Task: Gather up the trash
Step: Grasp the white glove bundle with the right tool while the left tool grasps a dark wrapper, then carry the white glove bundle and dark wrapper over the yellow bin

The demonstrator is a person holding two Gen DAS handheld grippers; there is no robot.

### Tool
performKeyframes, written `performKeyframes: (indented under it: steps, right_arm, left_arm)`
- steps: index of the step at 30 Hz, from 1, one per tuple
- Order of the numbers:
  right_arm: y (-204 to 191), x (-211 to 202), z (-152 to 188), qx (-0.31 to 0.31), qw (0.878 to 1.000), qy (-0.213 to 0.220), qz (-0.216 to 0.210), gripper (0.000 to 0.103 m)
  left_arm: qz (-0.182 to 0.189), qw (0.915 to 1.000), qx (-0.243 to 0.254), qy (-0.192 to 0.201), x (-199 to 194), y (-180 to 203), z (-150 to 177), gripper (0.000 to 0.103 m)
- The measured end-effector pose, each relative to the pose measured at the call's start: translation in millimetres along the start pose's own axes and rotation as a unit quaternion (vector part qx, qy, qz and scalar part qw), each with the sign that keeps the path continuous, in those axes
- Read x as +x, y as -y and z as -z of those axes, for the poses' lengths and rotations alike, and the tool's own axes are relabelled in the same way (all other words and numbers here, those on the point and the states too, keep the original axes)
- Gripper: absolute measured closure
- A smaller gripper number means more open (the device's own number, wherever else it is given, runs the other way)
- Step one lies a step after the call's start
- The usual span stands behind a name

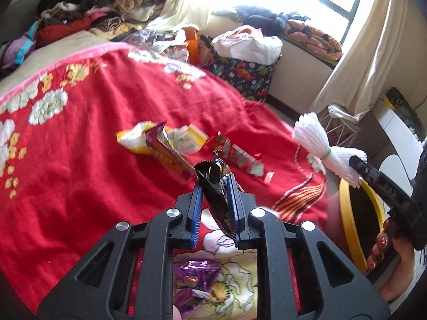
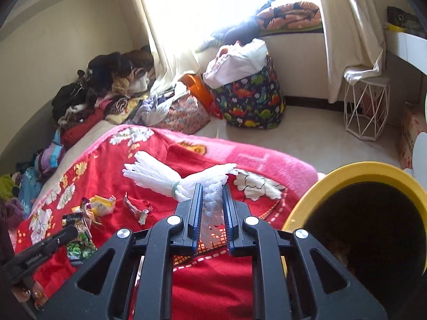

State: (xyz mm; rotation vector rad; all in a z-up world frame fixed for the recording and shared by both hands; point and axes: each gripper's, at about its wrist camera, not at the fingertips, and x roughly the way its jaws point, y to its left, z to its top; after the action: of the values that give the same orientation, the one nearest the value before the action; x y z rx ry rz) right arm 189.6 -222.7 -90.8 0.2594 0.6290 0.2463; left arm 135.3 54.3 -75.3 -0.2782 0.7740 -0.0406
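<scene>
My left gripper [image 1: 214, 184] is shut on a black snack wrapper [image 1: 217, 200] and holds it above the red blanket [image 1: 93, 160]. My right gripper [image 2: 212, 194] is shut on a white foam net [image 2: 170, 178] tied with a green band; it also shows in the left wrist view [image 1: 317, 144]. The yellow-rimmed trash bin [image 2: 355, 170] stands open just right of the bed, also in the left wrist view [image 1: 347, 218]. On the blanket lie a yellow wrapper [image 1: 157, 138], a red wrapper [image 1: 237, 154] and a purple wrapper [image 1: 192, 274].
A dinosaur-print fabric basket [image 2: 250, 101] stands on the floor by the window. A white wire stool [image 2: 365, 109] is at the right under the curtain. Piled clothes [image 2: 101, 90] cover the far end of the bed.
</scene>
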Motion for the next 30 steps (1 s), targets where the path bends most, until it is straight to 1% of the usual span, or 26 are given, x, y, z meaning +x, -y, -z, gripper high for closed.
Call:
performKeyframes:
  steps: [4, 11, 30]
  right_arm:
    - [5, -15, -2, 0.003, 1.000, 0.007, -0.002, 0.089]
    - [12, -37, -1, 0.006, 1.000, 0.016, 0.001, 0.089]
    - [28, -76, 0, 0.011, 0.999, 0.033, 0.005, 0.089]
  left_arm:
    - [0.007, 0.9998, 0.008, 0.017, -13, 9, -7, 0.091]
    - [0.015, 0.9991, 0.020, 0.035, -28, 20, -14, 0.091]
    - [0.044, 0.9954, 0.058, 0.062, -54, 55, -18, 0.091]
